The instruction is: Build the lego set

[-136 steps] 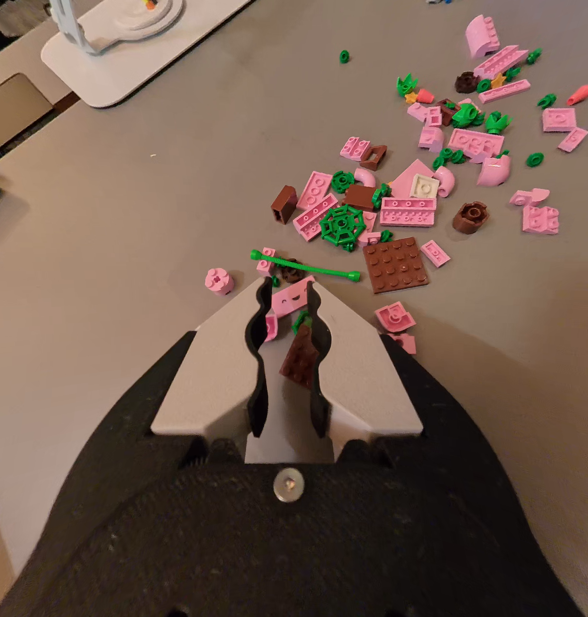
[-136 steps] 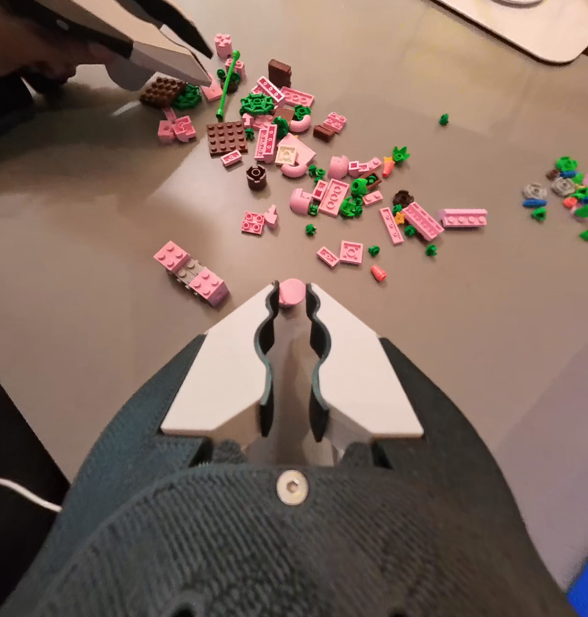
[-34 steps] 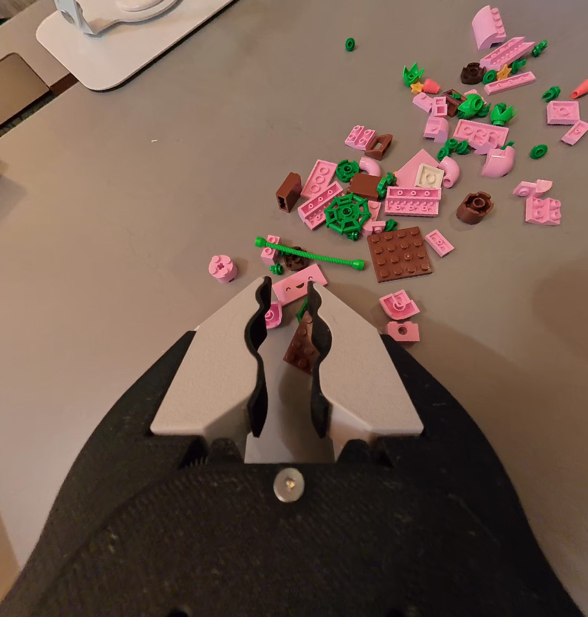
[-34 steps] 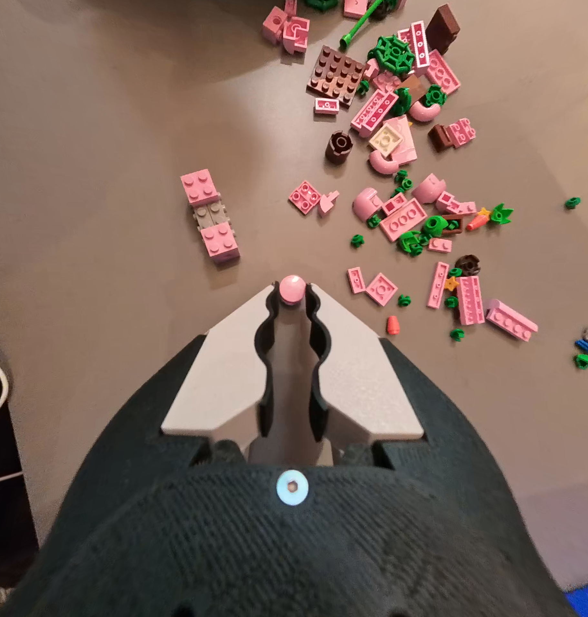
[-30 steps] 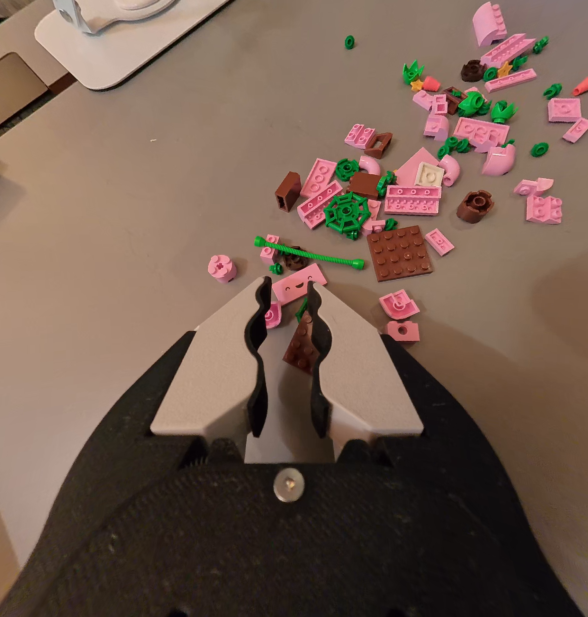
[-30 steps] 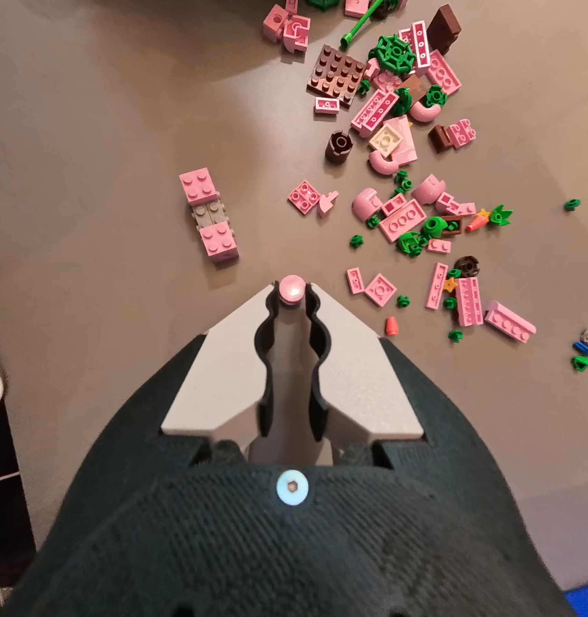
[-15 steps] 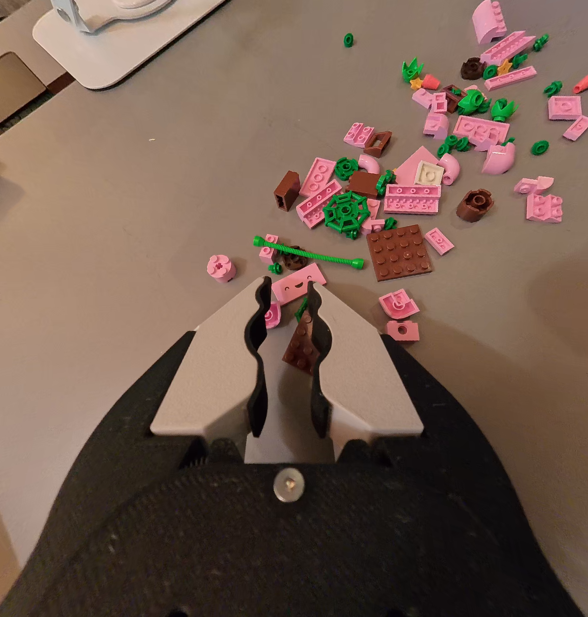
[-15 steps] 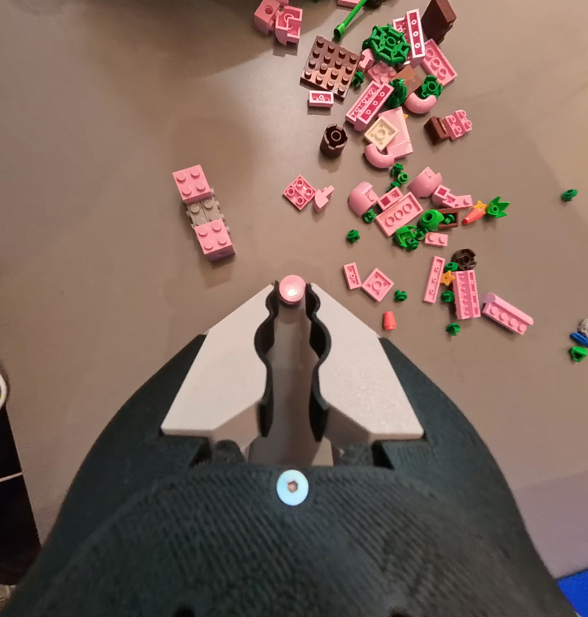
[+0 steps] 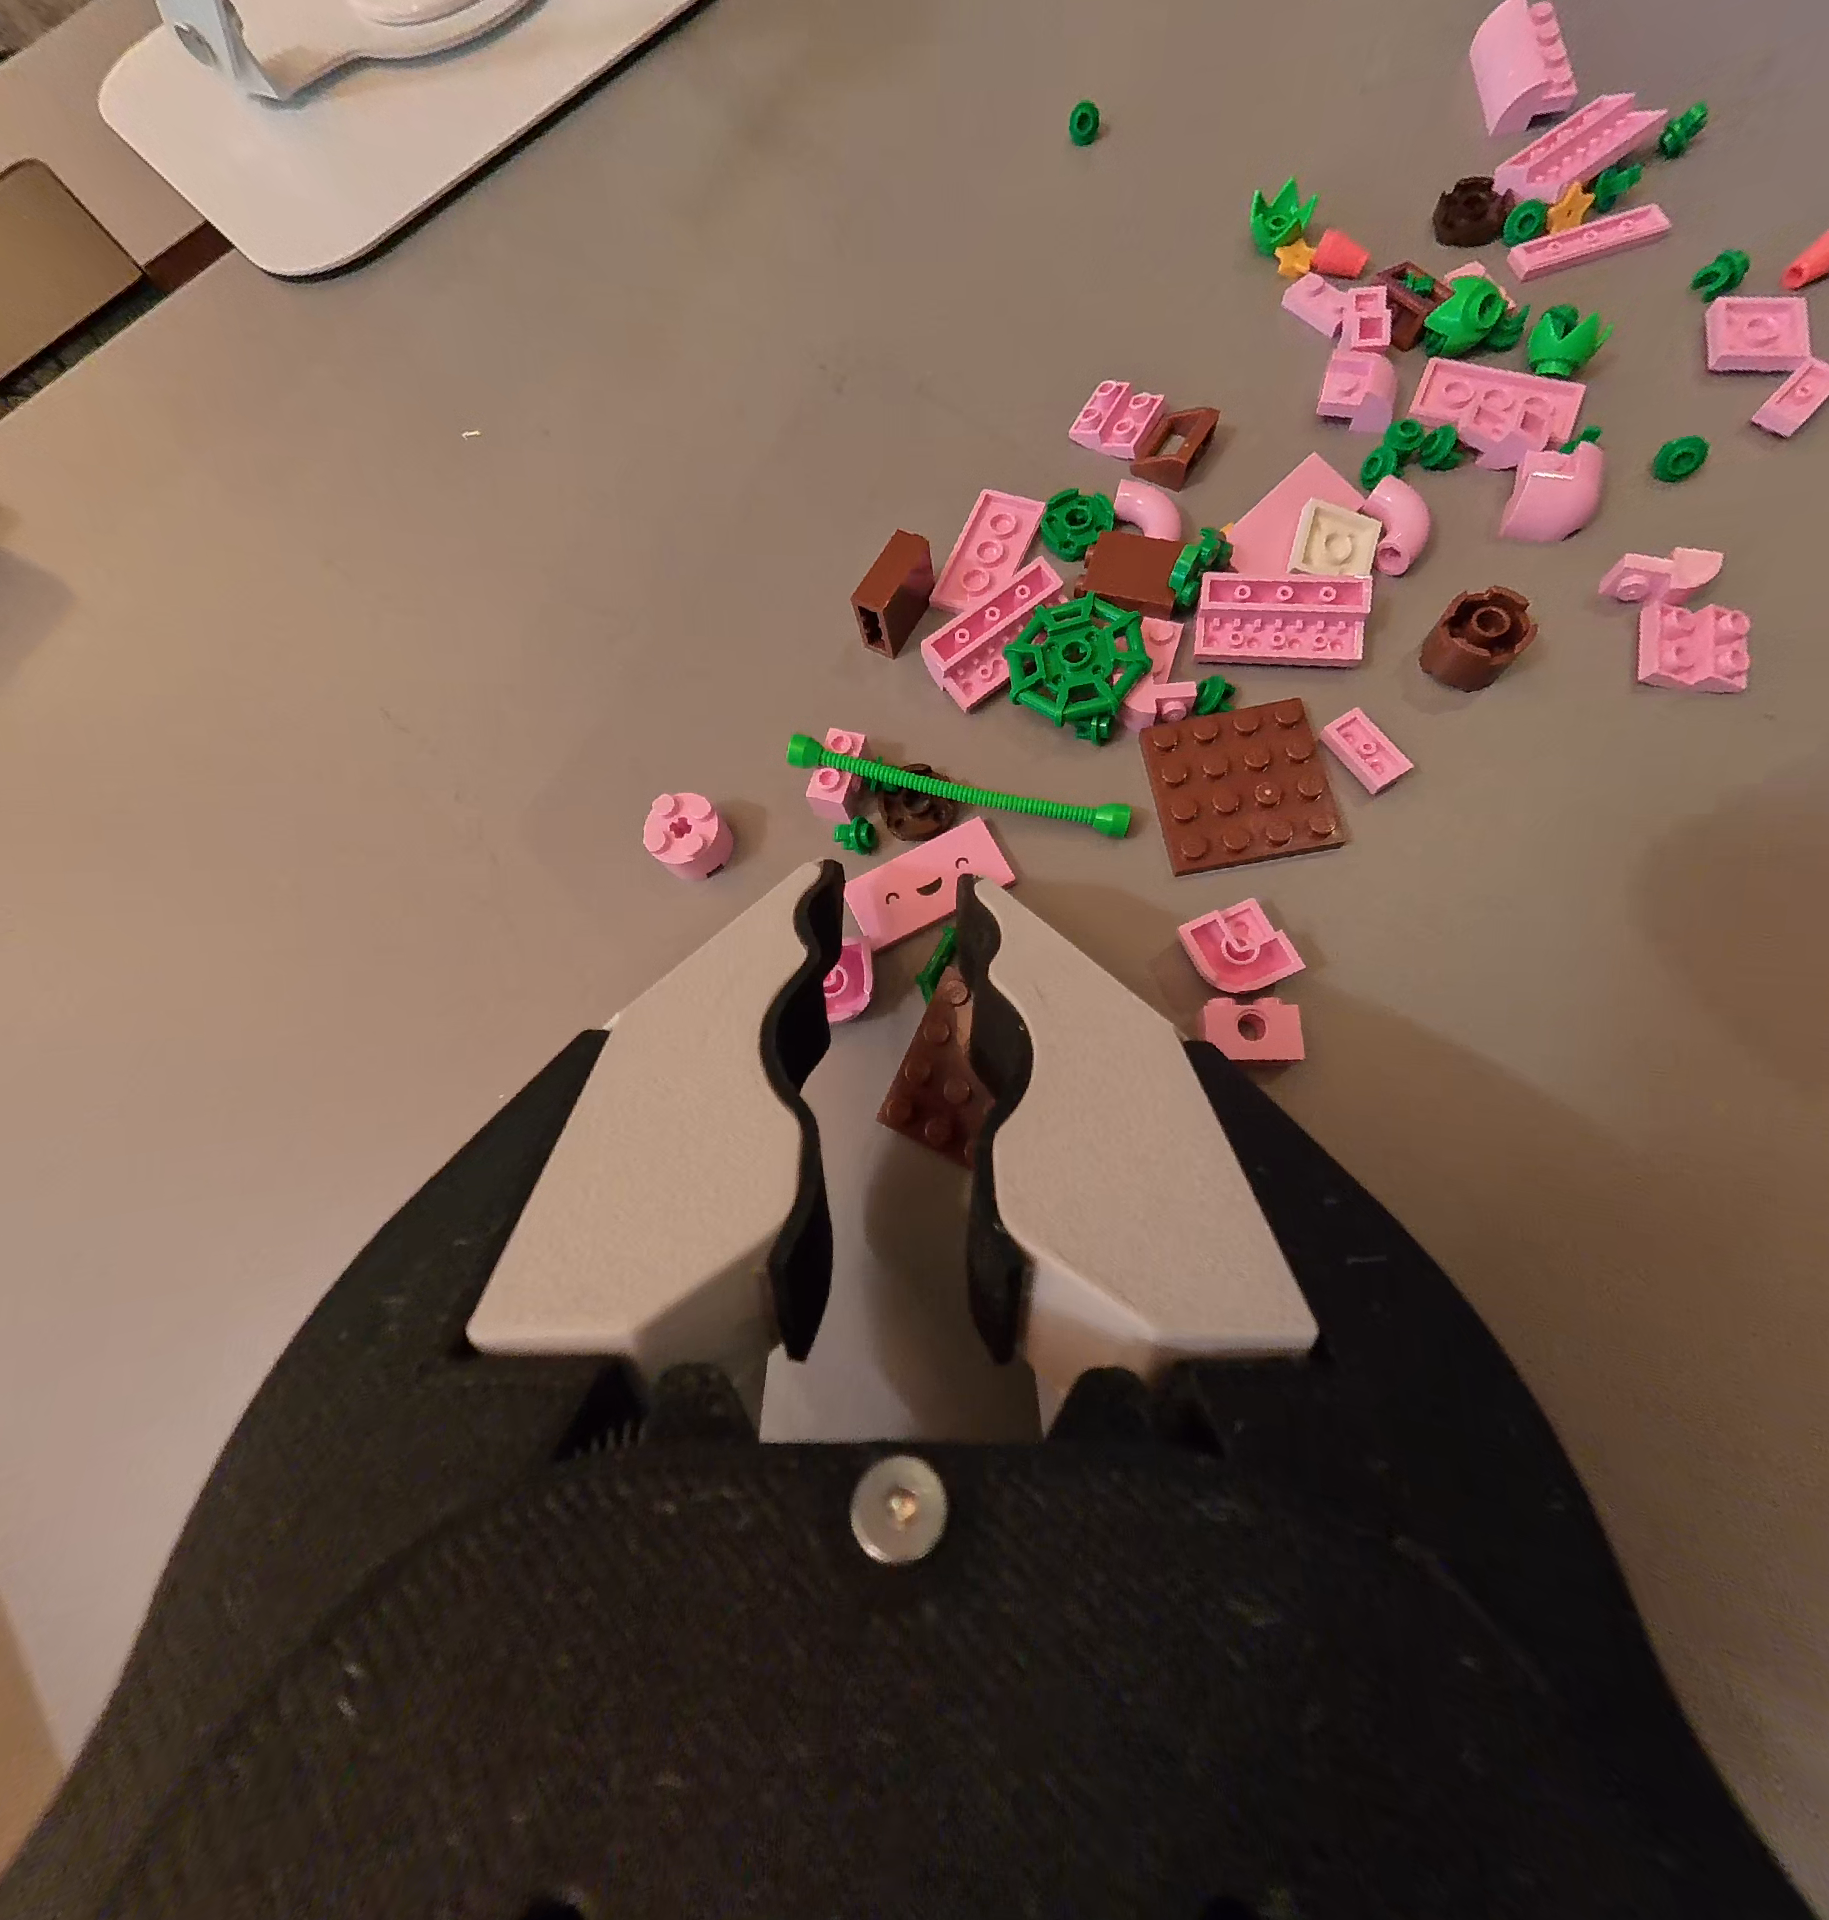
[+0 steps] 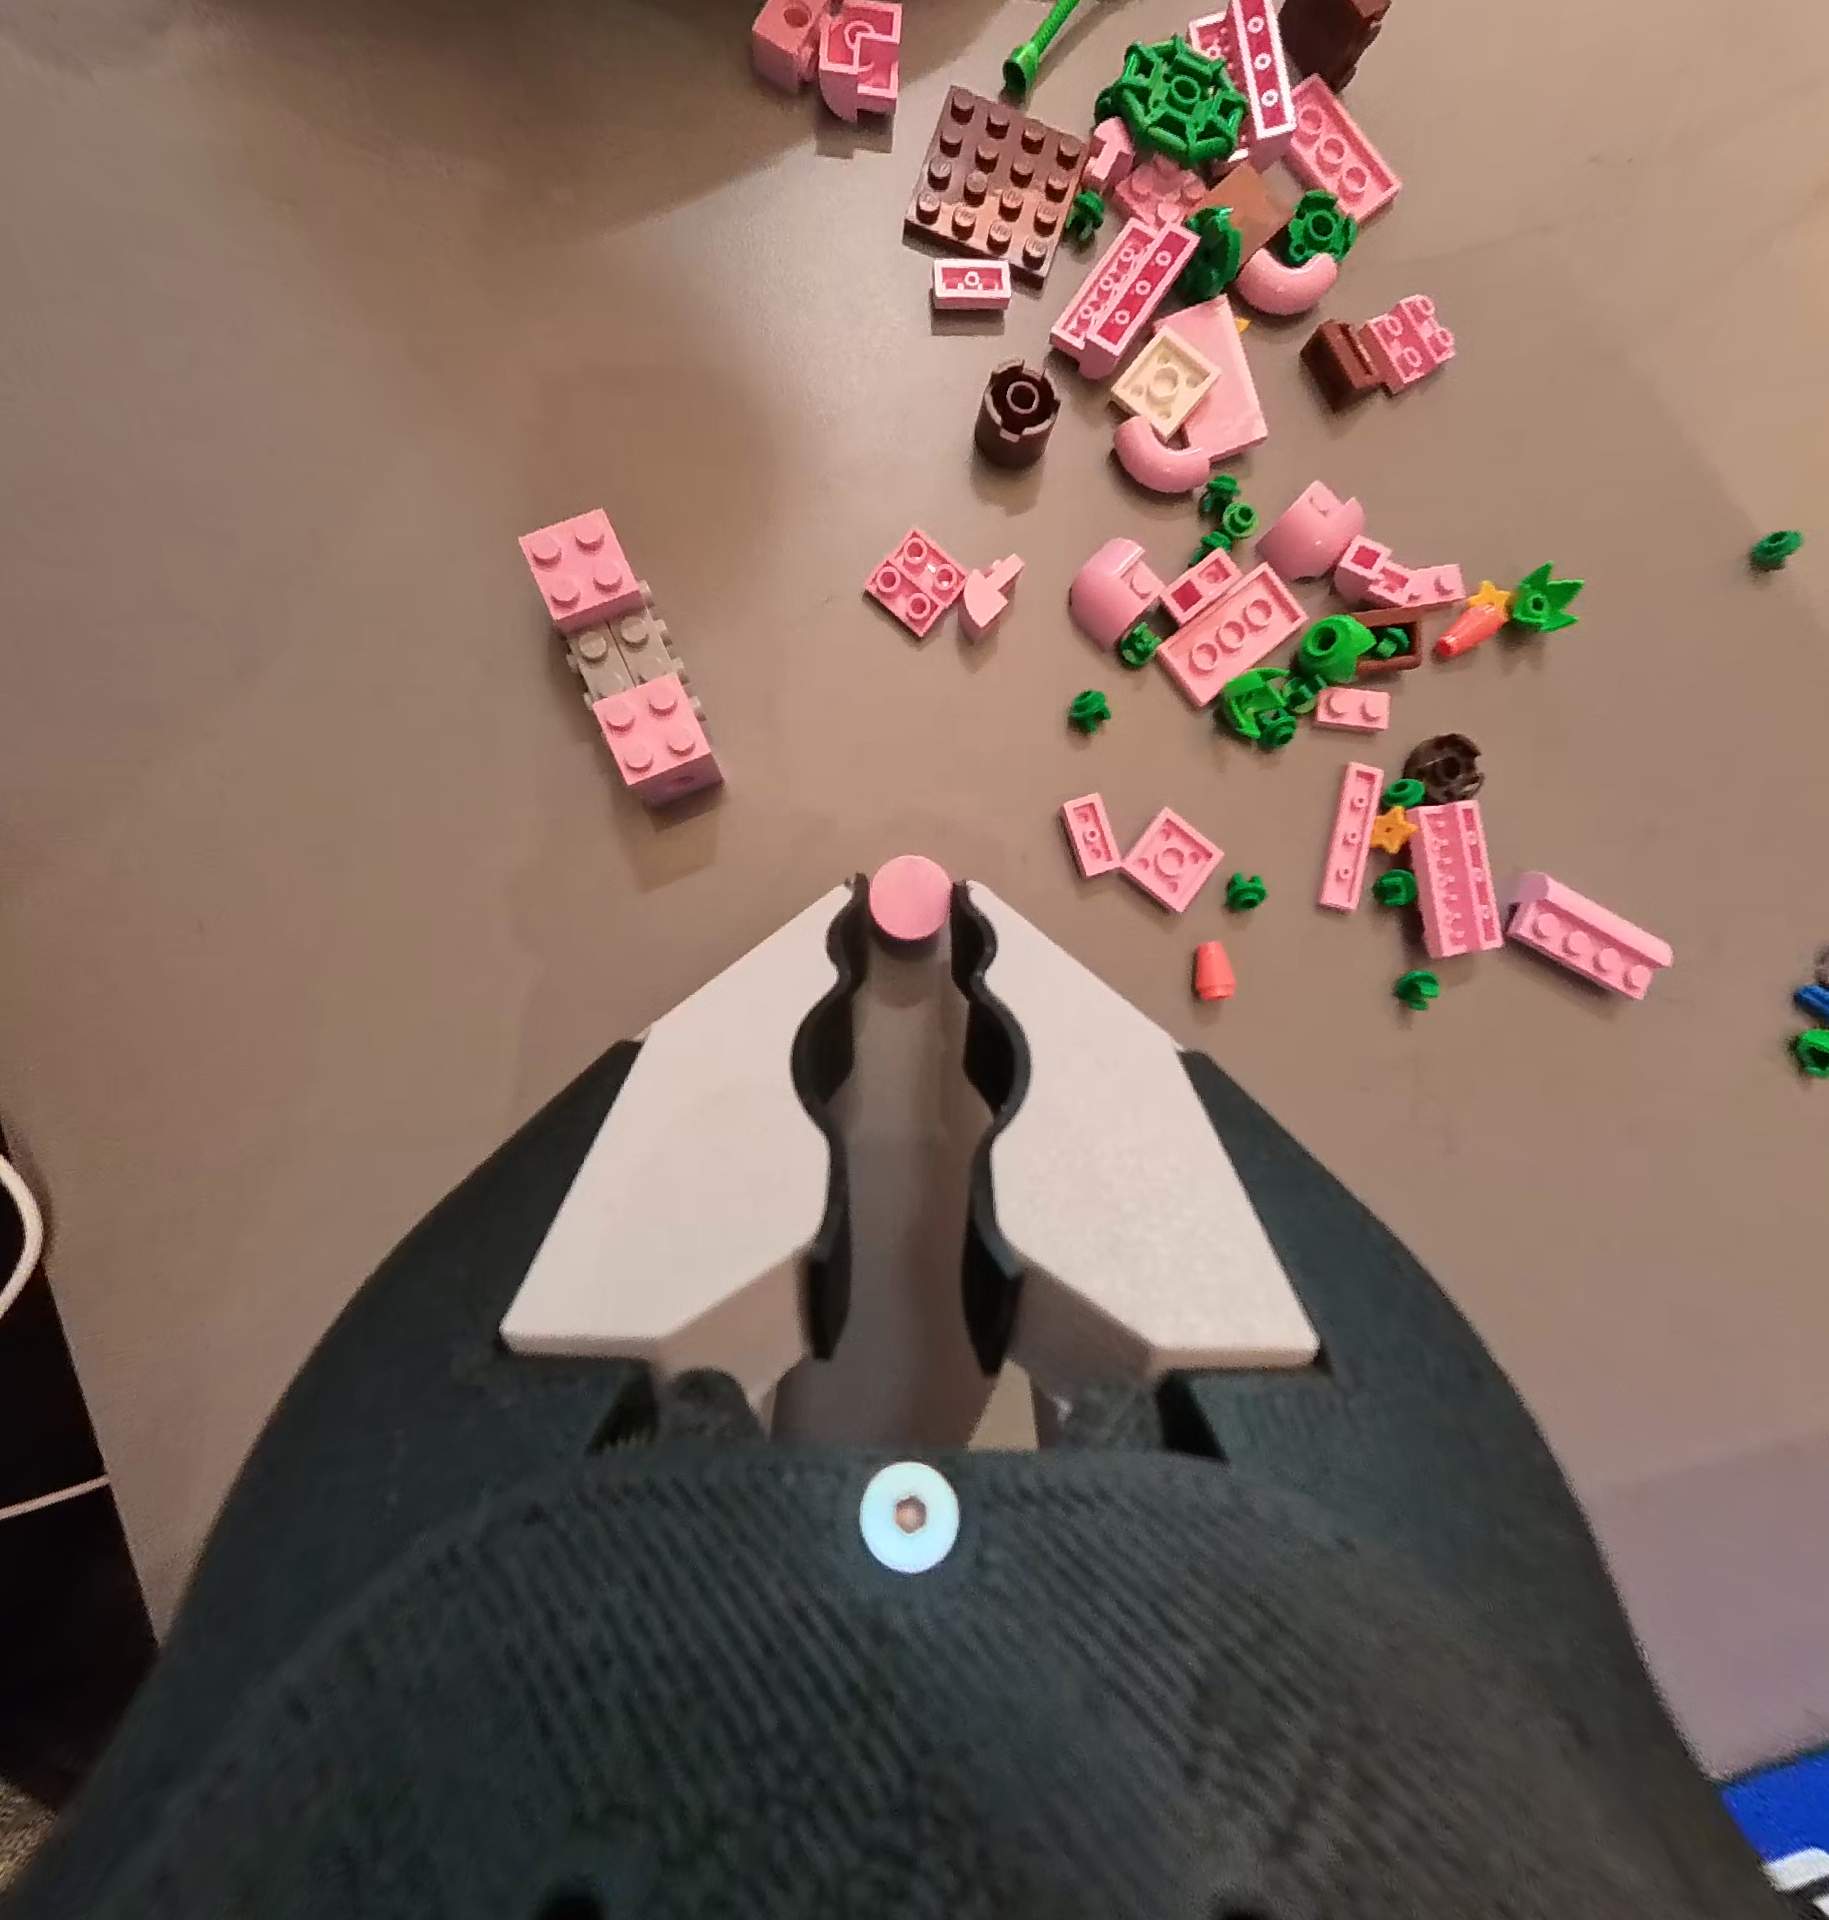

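My left gripper (image 9: pixel 899 894) is open and empty, low over the grey table. Between its fingers lie a pink tile with a smiling face (image 9: pixel 925 881) and a brown wedge plate (image 9: pixel 941 1081), both on the table. My right gripper (image 10: pixel 908 889) is shut on a small round pink piece (image 10: pixel 908 906), held above the table. A small assembly of two pink 2x2 bricks joined by grey pieces (image 10: pixel 619 655) lies ahead and left of it. The loose pile holds a brown 4x4 plate (image 9: pixel 1242 784), which also shows in the right wrist view (image 10: pixel 998 177), and a green web piece (image 9: pixel 1074 660).
Pink, green and brown pieces are scattered across the table to the right in both views. A white flat base (image 9: pixel 390 135) stands at the far left corner. A white cable (image 10: pixel 6 1299) hangs past the table's left edge. A blue surface (image 10: pixel 1814 1808) lies at the lower right. The gap from one gripper's tips to the other's is roughly 20 cm. It is some 30 cm from my left tips to the white flat base (image 9: pixel 390 135).
The right gripper, still shut on the round pink piece, has tipped from a low look at the pile to looking down near the pink-grey assembly. The left gripper has barely moved.
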`<move>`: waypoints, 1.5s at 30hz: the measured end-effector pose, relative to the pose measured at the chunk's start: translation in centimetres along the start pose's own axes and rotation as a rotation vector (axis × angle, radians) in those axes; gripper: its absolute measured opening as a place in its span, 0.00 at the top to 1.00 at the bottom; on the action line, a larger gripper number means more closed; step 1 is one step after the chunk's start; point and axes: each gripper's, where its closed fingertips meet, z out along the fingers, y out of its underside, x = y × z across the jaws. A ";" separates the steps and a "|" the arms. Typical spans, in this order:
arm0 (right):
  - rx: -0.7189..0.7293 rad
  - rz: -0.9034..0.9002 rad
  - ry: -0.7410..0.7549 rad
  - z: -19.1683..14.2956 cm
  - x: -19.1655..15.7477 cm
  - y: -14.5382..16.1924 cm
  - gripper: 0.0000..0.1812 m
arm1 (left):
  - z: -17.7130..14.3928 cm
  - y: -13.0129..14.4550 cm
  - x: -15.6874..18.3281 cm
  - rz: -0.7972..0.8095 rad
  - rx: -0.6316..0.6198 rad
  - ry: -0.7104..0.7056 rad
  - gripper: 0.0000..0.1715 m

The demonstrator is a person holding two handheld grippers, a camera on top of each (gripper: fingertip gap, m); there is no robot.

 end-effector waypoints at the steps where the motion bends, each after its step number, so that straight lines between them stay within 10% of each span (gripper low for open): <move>1: 0.001 0.001 0.000 0.0 0.0 0.0 0.92 | 0.0 0.0 0.0 0.000 0.000 0.000 0.88; 45: -0.018 0.008 0.025 -0.3 -0.2 0.1 0.88 | 0.0 0.1 0.0 0.004 -0.004 -0.001 0.88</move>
